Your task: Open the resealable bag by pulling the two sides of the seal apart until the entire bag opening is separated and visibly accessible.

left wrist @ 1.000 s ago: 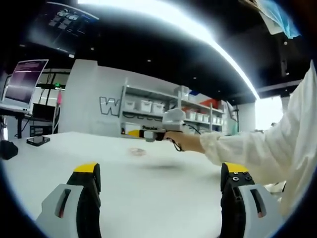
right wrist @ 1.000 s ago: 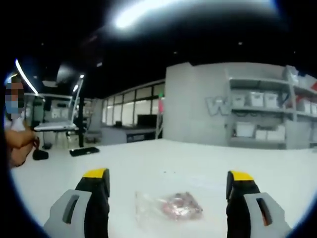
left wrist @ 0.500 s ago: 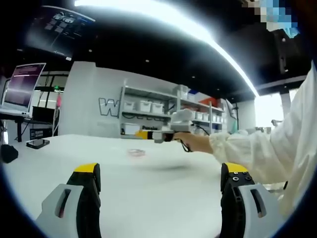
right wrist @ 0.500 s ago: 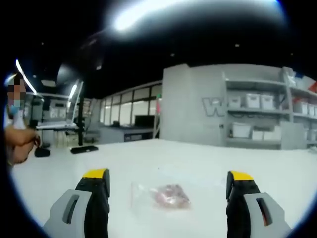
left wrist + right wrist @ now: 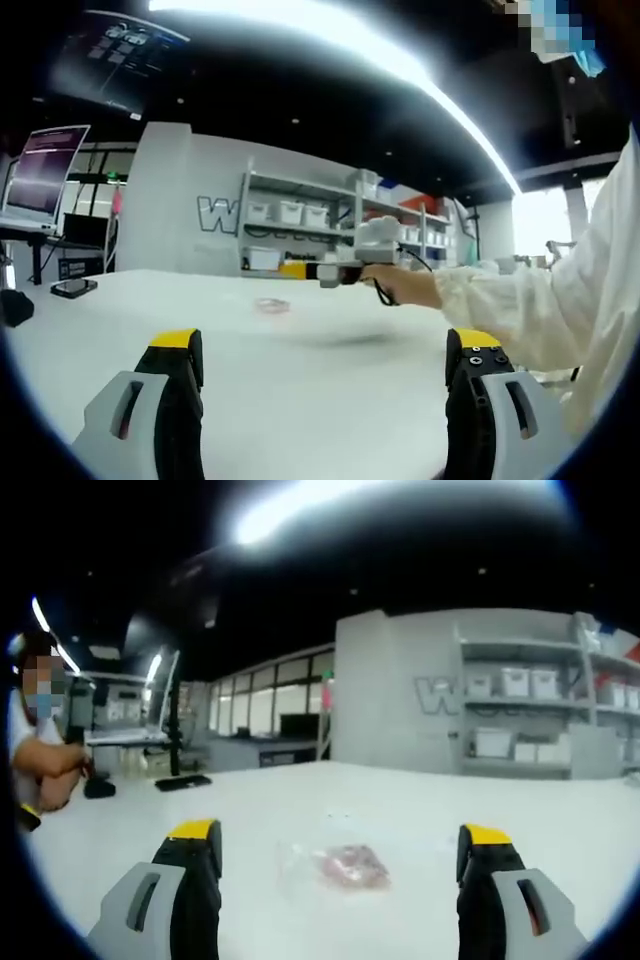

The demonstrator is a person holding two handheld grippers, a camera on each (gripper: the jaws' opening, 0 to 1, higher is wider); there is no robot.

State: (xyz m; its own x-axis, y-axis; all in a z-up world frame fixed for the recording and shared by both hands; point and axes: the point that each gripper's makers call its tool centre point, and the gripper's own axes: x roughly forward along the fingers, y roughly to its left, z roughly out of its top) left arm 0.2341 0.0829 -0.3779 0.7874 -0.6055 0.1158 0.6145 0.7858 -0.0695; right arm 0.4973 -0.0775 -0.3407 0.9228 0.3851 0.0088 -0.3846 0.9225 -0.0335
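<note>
While both grippers hung above the broad white table (image 5: 420, 810), the small clear plastic resealable bag (image 5: 338, 867) with reddish-pink contents lay flat on it, untouched. In the right gripper view it sat just ahead of the right gripper (image 5: 340, 865), between the lines of its two grey, yellow-tipped jaws, which stood wide apart with nothing between them. In the left gripper view the bag (image 5: 272, 306) appeared far off toward twelve o'clock, a faint pale smudge on the table. The left gripper (image 5: 325, 375) was likewise spread wide and empty. The right gripper (image 5: 330, 270) reached in from three o'clock, held by a hand (image 5: 405, 287) in a white sleeve (image 5: 540, 310).

The bag looked light, thin and limp, probably slick; it would likely slide or crumple if pushed. The seal edge could not be made out, so a sensible hold would be one lip of the mouth in each gripper, pinched close to the strip.

Compared with half a second earlier, the bag sat slightly farther right and higher between the right jaws, which seemed a shift of the camera rather than of the bag. In the left gripper view the other gripper had edged toward three o'clock.
</note>
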